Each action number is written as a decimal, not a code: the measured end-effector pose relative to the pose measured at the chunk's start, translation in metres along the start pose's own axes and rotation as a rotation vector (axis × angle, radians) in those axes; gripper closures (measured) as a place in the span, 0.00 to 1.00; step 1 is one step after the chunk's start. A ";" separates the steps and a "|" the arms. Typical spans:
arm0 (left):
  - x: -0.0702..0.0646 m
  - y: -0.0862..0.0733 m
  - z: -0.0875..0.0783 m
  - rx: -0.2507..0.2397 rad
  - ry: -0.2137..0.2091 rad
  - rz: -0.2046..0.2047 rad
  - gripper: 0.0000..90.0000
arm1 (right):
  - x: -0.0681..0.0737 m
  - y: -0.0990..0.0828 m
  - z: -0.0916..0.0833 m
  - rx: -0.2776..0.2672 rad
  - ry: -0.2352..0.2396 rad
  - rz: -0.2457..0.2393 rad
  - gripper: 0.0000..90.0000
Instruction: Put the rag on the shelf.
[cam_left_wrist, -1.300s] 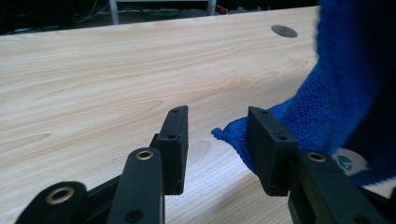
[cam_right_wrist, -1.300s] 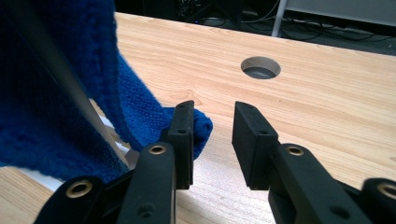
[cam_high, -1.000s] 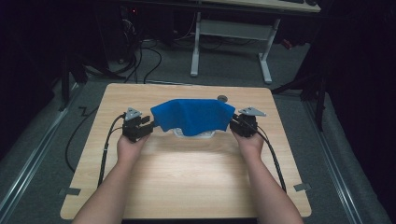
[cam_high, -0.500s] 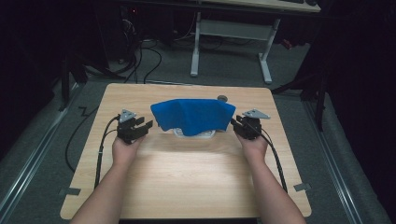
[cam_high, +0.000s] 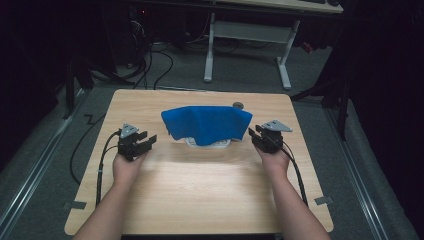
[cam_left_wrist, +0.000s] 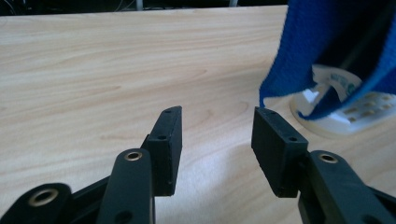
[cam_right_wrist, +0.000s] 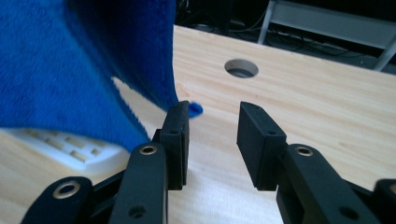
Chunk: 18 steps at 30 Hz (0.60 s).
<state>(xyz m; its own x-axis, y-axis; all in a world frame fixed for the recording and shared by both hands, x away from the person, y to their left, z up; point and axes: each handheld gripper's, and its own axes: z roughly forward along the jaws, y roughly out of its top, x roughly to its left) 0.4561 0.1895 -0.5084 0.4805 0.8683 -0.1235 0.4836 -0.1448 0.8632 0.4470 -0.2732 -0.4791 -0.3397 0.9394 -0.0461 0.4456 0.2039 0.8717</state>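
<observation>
- Black left tongs (cam_high: 146, 141) sit nearest, jaws just widened, nothing between them.
- My right tongs (cam_high: 256, 135), jaws also just widened, hold nothing; the cloth's corner brushes one jaw.
- Between them, the blue cloth (cam_high: 207, 122) drapes over a white dish (cam_high: 210, 144) on the counter (cam_high: 200, 185).

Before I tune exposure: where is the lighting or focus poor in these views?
High view: table lit, surroundings nearly black, pale glare patch mid-table. Left gripper view: blue cloth soft, close up. Right gripper view: the cloth blurred.
</observation>
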 end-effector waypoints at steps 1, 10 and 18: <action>-0.002 -0.002 -0.002 0.005 0.000 0.003 0.58 | 0.001 -0.003 -0.005 0.007 -0.001 -0.010 0.70; -0.017 -0.023 -0.030 0.025 0.004 0.048 0.52 | 0.010 -0.013 -0.037 -0.006 -0.002 -0.036 0.63; -0.040 -0.046 -0.065 0.021 -0.018 0.069 0.45 | 0.028 -0.031 -0.078 -0.046 0.010 -0.068 0.58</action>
<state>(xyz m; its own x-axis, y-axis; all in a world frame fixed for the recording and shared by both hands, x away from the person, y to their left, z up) 0.3676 0.1920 -0.5111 0.5259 0.8474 -0.0730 0.4645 -0.2142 0.8593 0.3593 -0.2747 -0.4694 -0.3760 0.9210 -0.1016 0.3824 0.2541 0.8884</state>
